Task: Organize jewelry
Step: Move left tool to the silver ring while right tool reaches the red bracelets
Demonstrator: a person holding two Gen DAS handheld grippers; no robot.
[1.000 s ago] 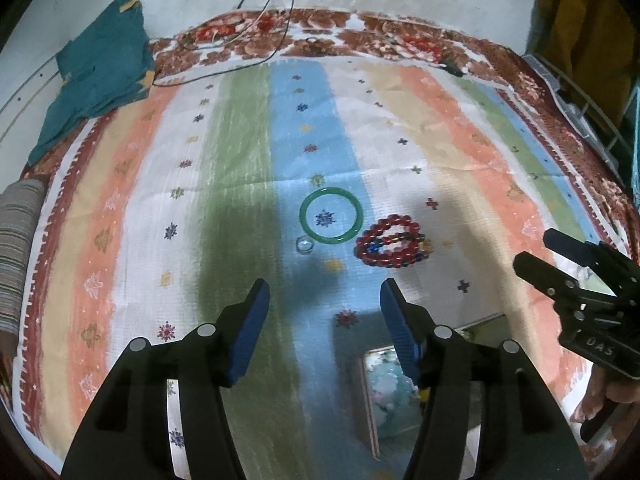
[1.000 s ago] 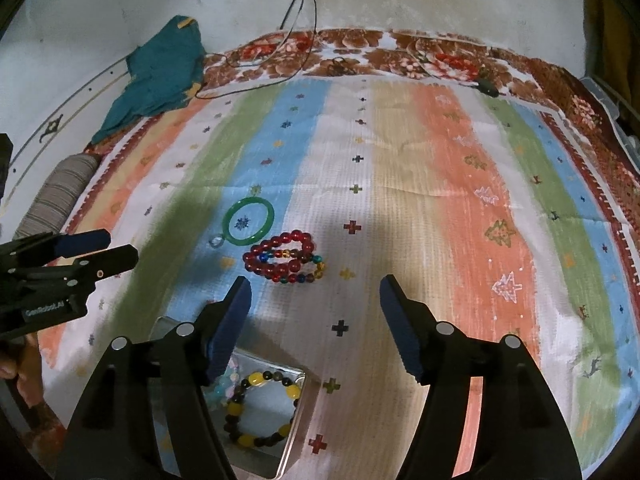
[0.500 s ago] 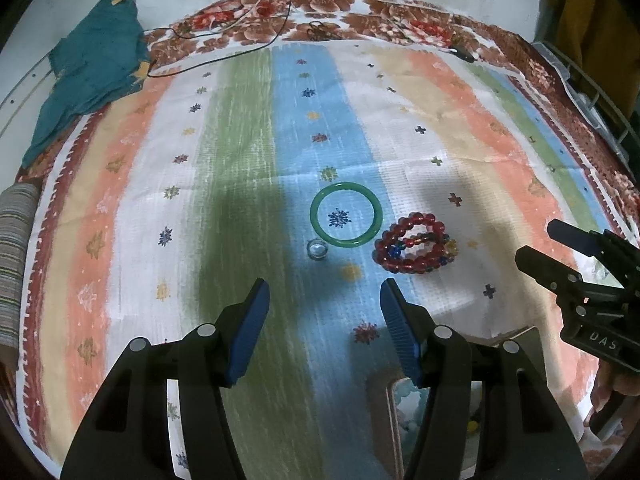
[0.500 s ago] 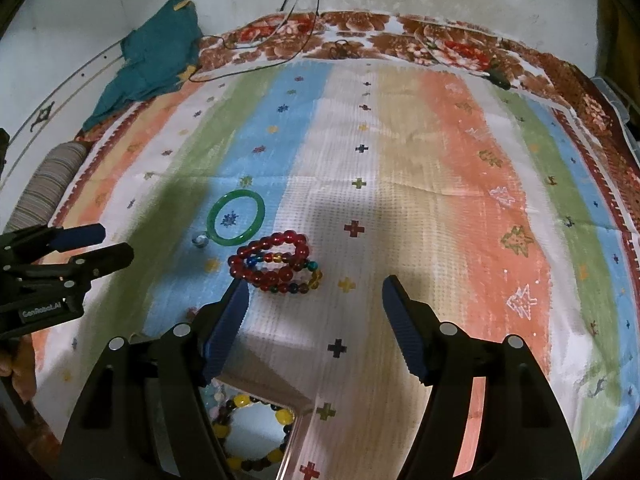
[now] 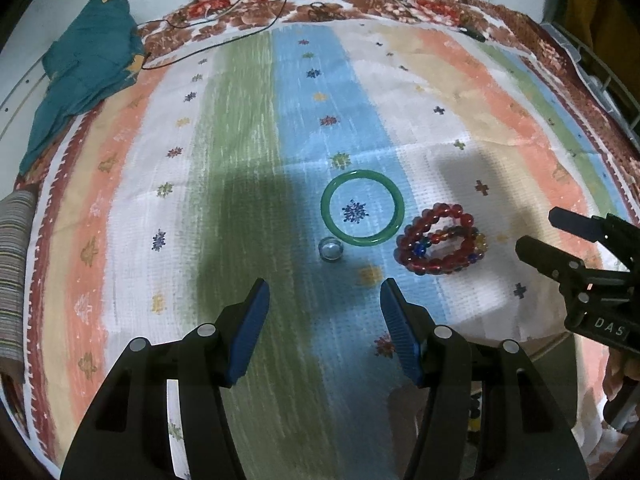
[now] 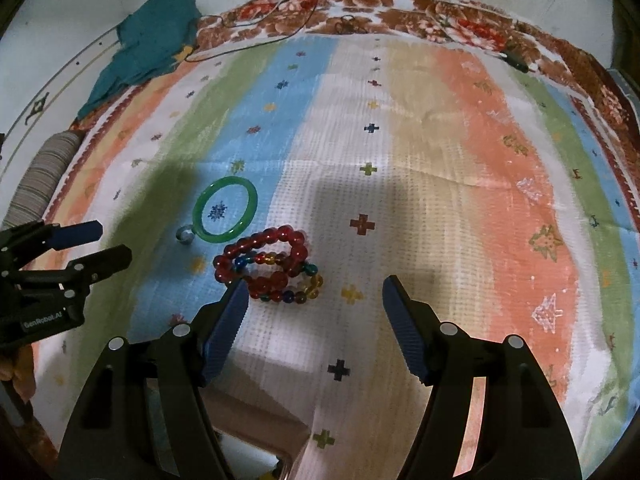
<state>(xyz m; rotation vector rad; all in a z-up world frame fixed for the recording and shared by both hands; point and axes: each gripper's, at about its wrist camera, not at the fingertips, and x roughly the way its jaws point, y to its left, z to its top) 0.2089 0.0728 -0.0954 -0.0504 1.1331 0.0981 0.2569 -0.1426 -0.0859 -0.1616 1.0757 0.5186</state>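
Note:
A green bangle lies flat on the striped cloth, with a small clear ring just left of it and a pile of red and multicoloured bead bracelets to its right. My left gripper is open and empty, a short way short of the ring. In the right wrist view the bangle, ring and bead bracelets lie ahead and left. My right gripper is open and empty, its left fingertip by the beads. A metal tin sits under it, mostly hidden.
The striped cloth covers the surface. A teal garment lies at the far left corner, with thin cables at the back. A striped roll lies at the left edge. A wire rack stands at the right.
Both grippers have moved forward toward the jewelry, which now sits closer and larger. The tin has slid almost out of both views. Both grippers stay open.

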